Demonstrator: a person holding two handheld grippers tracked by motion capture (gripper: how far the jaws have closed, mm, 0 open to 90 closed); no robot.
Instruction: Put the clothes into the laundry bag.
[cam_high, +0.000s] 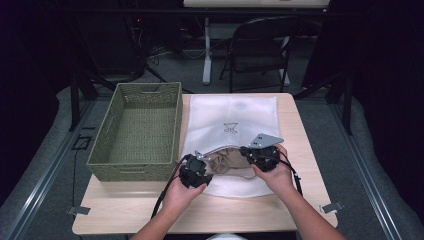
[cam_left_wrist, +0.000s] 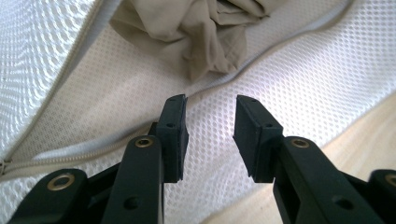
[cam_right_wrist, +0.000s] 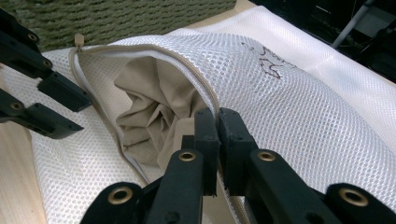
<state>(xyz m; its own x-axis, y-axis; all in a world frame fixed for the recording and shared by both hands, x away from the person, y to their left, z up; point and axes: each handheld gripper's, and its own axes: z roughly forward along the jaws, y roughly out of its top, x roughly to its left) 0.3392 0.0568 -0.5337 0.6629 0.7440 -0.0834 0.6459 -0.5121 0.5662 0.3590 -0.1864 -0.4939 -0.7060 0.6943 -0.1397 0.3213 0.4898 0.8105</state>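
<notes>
A white mesh laundry bag (cam_high: 235, 120) lies on the table with its zipped mouth open toward me. A crumpled beige cloth (cam_high: 227, 161) sits in the opening, partly inside. My right gripper (cam_right_wrist: 218, 116) is shut on the bag's upper zipper edge and lifts it off the beige cloth (cam_right_wrist: 154, 107). My left gripper (cam_left_wrist: 210, 123) is open, its jaws hovering over the bag's lower mesh flap (cam_left_wrist: 280, 79) just in front of the beige cloth (cam_left_wrist: 196, 28). In the right gripper view the left gripper (cam_right_wrist: 70, 114) stands open at the far left.
A green woven basket (cam_high: 120, 165) stands empty on the table's left side, close against the bag. Bare wood (cam_high: 250, 210) runs along the near edge. Beyond the table are a folding chair (cam_high: 260, 50) and a desk leg.
</notes>
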